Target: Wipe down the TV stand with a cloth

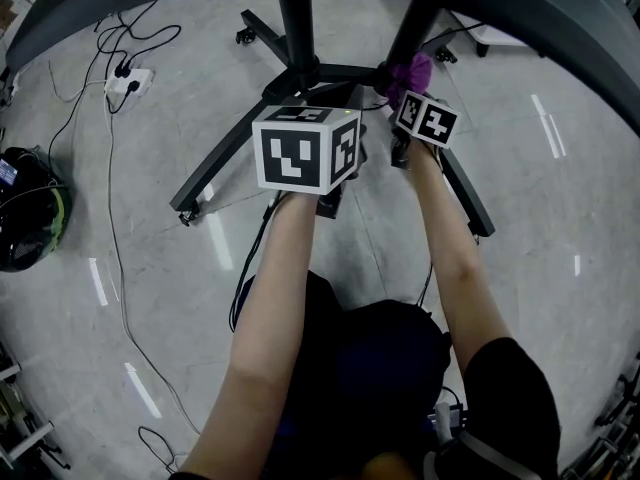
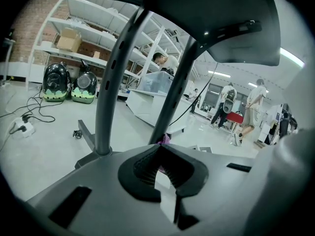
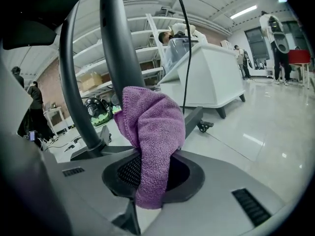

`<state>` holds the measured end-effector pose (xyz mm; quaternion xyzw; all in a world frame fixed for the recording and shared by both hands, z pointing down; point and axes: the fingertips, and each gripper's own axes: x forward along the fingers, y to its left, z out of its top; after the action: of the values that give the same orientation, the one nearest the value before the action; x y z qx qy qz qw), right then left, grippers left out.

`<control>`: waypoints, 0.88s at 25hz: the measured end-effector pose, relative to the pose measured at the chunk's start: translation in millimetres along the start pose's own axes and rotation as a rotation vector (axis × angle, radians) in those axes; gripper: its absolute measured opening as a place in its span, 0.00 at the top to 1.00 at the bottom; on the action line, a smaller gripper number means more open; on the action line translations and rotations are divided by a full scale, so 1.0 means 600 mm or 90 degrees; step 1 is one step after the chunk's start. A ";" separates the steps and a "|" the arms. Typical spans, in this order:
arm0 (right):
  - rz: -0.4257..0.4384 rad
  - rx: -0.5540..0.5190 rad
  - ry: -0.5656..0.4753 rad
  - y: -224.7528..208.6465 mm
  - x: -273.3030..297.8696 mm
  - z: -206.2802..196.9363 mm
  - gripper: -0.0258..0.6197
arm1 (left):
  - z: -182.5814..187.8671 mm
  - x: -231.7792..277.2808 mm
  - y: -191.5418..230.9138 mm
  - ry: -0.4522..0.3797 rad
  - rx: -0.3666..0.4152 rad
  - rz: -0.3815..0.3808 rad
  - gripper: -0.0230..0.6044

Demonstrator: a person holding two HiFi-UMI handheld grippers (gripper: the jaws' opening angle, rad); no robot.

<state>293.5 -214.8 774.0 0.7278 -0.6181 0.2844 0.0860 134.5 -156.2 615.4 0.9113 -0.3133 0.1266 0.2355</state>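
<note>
Both your forearms stretch forward, side by side, toward TV stand [image 1: 296,28] base. Your right gripper [image 3: 150,168] clamps purple cloth [image 3: 153,124] just beside stand's right post. Your left gripper [image 2: 158,150], jaws pressed together, empty, hovers near stand's left post.

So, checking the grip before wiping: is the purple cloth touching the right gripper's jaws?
Touching. The right gripper view shows the purple cloth clamped in the jaws of the right gripper, bunched above them and trailing below.
</note>
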 end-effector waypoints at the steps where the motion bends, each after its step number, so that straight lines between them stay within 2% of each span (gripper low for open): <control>1: 0.001 0.001 0.002 -0.001 -0.003 0.000 0.82 | 0.000 0.000 0.000 0.000 0.000 0.001 0.95; 4: 0.020 -0.023 0.014 0.016 -0.020 -0.009 0.82 | 0.000 0.001 0.001 0.003 0.001 0.005 0.95; 7: 0.091 -0.073 0.026 0.074 -0.040 -0.028 0.82 | 0.001 -0.006 0.010 0.004 -0.006 0.010 0.95; 12: 0.244 -0.111 0.052 0.216 -0.074 -0.055 0.82 | 0.021 -0.048 0.059 -0.010 -0.027 0.055 0.95; 17: 0.383 -0.134 0.076 0.393 -0.110 -0.077 0.82 | 0.048 -0.130 0.125 -0.066 -0.074 0.098 0.95; 19: 0.428 -0.143 0.095 0.456 -0.123 -0.094 0.82 | 0.046 -0.165 0.152 -0.079 -0.091 0.113 0.95; 22: 0.492 -0.186 0.127 0.542 -0.142 -0.121 0.82 | 0.013 -0.225 0.207 -0.065 -0.083 0.171 0.95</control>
<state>-43.6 -179.4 715.6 0.3914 -0.8681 0.2739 0.1348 -47.6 -177.4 601.1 0.8491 -0.4515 0.0900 0.2591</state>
